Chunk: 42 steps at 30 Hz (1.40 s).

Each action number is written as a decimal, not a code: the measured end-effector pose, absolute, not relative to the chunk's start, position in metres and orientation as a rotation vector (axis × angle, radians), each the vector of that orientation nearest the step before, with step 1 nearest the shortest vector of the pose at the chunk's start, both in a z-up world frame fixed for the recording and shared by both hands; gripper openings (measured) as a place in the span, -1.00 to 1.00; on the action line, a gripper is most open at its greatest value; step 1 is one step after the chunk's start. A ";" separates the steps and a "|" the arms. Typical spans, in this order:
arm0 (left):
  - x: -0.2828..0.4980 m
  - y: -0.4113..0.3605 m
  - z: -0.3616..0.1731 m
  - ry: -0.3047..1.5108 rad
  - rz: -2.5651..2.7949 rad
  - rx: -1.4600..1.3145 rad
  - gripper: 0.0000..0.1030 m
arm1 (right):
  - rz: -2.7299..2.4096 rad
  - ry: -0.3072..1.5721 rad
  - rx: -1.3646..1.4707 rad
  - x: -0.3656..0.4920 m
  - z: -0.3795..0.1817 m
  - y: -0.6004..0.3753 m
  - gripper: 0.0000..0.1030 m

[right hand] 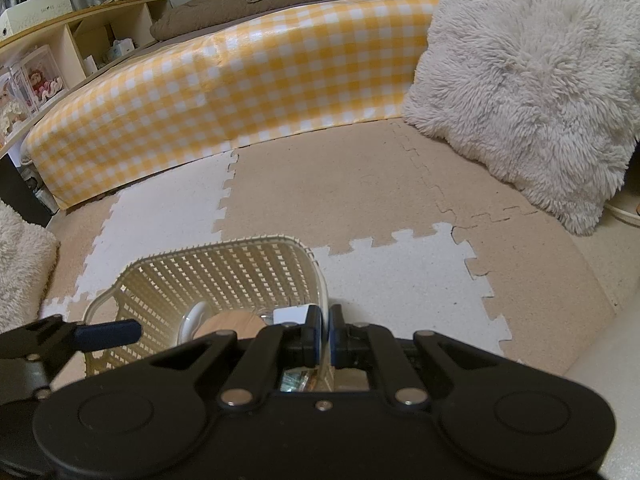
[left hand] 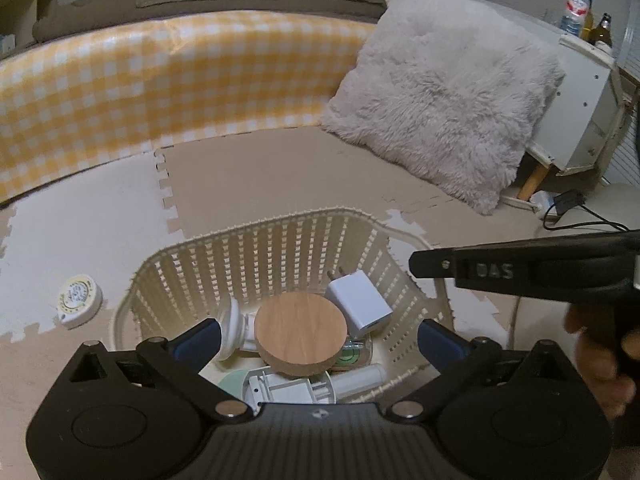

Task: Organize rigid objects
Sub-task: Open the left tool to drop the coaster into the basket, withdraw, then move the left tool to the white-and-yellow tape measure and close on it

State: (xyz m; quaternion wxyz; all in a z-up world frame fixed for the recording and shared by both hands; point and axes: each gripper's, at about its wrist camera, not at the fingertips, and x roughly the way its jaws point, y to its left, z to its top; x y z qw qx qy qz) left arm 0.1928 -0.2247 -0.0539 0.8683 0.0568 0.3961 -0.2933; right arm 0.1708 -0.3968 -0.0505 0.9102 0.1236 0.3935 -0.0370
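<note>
While the round tape measure (left hand: 78,300) lies on the foam mat's (left hand: 280,176) left tile, outside the slatted basket (left hand: 280,236), sorting remains unfinished — wooden disc (left hand: 300,338) and white charger (left hand: 358,306) already inside. Left gripper (left hand: 318,338) gapes empty; right gripper (right hand: 327,330) clamps the basket's right rim.

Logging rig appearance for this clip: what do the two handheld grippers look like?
Both are matte black plastic, with broad rounded bodies, linkage arms on silver pivot pins, and blue-padded fingers. The left gripper has a ribbed centre panel. The right gripper, seen side-on, shows raised lettering "DAS". No cables or sleeves visible.
</note>
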 end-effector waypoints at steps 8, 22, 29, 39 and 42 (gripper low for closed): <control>0.171 -0.205 -0.040 0.807 -0.629 0.109 1.00 | -0.076 0.811 0.255 0.171 -0.050 -0.397 -0.91; 0.157 -0.152 -0.029 0.770 -0.563 0.014 1.00 | -0.079 0.814 0.244 0.171 -0.050 -0.398 -0.91; 0.165 -0.117 -0.029 0.727 -0.488 -0.049 1.00 | -0.080 0.815 0.243 0.171 -0.050 -0.398 -0.91; 0.188 -0.081 -0.058 0.706 -0.355 -0.090 1.00 | -0.080 0.814 0.243 0.171 -0.050 -0.398 -0.91; 0.197 -0.076 -0.070 0.705 -0.334 -0.096 1.00 | -0.080 0.814 0.241 0.172 -0.050 -0.398 -0.91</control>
